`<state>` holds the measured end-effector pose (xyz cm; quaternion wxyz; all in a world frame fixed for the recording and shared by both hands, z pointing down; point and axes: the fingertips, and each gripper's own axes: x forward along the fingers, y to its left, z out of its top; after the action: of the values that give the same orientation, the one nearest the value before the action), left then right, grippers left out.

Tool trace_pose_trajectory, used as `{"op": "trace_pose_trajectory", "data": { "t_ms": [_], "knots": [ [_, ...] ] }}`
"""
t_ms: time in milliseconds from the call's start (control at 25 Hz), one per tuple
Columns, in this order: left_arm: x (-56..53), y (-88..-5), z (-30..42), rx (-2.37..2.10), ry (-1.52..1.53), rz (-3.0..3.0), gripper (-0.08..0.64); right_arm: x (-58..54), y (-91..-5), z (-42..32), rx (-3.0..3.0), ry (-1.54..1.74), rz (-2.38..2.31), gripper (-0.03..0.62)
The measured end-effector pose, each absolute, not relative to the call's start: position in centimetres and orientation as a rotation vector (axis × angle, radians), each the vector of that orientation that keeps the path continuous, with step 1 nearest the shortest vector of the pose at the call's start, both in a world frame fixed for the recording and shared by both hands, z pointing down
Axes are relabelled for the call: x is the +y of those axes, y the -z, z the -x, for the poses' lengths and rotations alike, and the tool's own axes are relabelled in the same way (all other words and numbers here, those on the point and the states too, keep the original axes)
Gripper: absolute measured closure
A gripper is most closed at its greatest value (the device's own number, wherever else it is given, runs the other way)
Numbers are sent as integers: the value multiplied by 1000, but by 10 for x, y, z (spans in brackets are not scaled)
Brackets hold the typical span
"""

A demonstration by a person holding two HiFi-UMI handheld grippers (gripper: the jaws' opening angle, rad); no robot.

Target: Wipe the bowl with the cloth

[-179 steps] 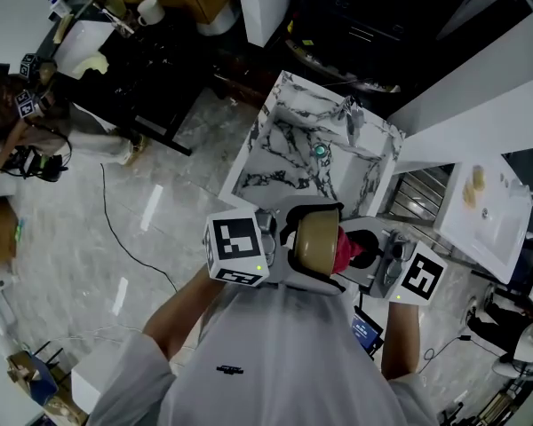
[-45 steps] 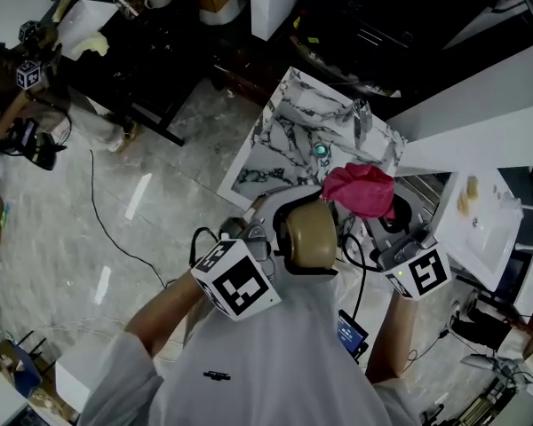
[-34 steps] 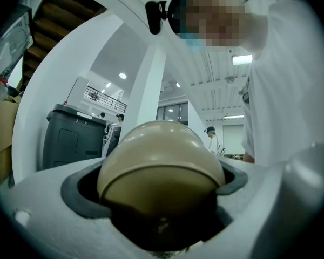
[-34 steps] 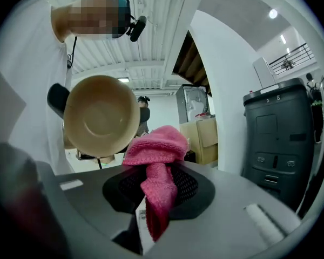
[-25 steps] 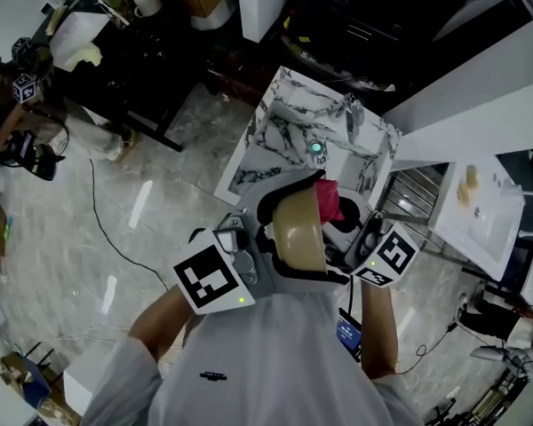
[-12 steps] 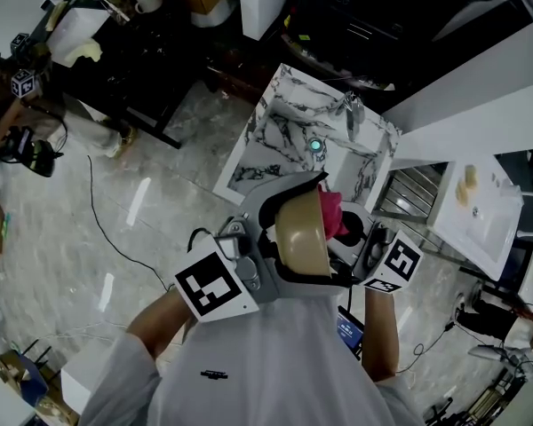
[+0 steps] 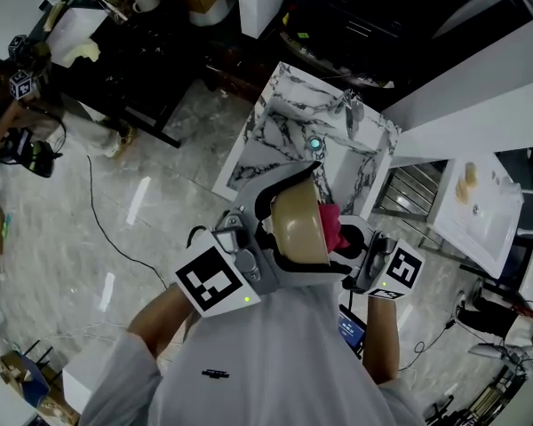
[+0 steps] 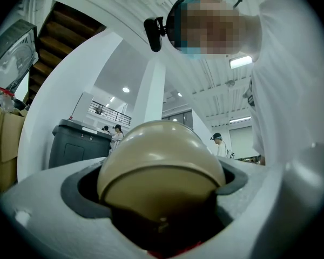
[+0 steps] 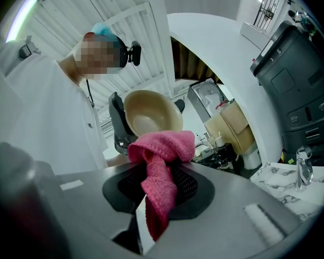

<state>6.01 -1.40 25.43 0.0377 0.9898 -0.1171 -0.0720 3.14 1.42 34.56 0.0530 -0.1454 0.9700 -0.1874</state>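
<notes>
A tan bowl (image 7: 298, 223) is held on its side in front of the person's chest, with my left gripper (image 7: 268, 238) shut on its rim. Its rounded outside fills the left gripper view as the bowl (image 8: 159, 166). A pink cloth (image 7: 330, 229) is pinched in my right gripper (image 7: 355, 251), at the bowl's open right side. In the right gripper view the cloth (image 9: 161, 171) hangs bunched from the shut jaws, with the bowl's inside (image 9: 151, 114) just beyond it; whether they touch is unclear.
A marble-patterned sink counter (image 7: 293, 131) with a tap (image 7: 350, 106) lies ahead below the grippers. A white counter (image 7: 493, 211) with small items is at the right. Dark furniture (image 7: 151, 51) and another person (image 7: 18, 140) stand at the left. Cables run over the floor.
The cloth, held up and away from the bowl 1.8 s ago, has been brought down to the bowl's open side. In the last half second the right gripper shifted slightly lower.
</notes>
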Motion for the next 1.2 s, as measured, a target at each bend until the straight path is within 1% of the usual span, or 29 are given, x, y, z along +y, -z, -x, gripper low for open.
{"op": "trace_pose_trajectory", "data": {
  "t_ms": [320, 640, 1200],
  "knots": [
    [-22, -270, -61, -417, 141, -3048, 2, 27, -345, -38, 2932, 586, 427, 502],
    [-41, -294, -53, -530, -12, -3075, 2, 38, -333, -41, 2889, 581, 416, 502],
    [-66, -320, -29, -768, -27, -2919, 2, 23, -337, -72, 2807, 590, 649, 502]
  ]
}}
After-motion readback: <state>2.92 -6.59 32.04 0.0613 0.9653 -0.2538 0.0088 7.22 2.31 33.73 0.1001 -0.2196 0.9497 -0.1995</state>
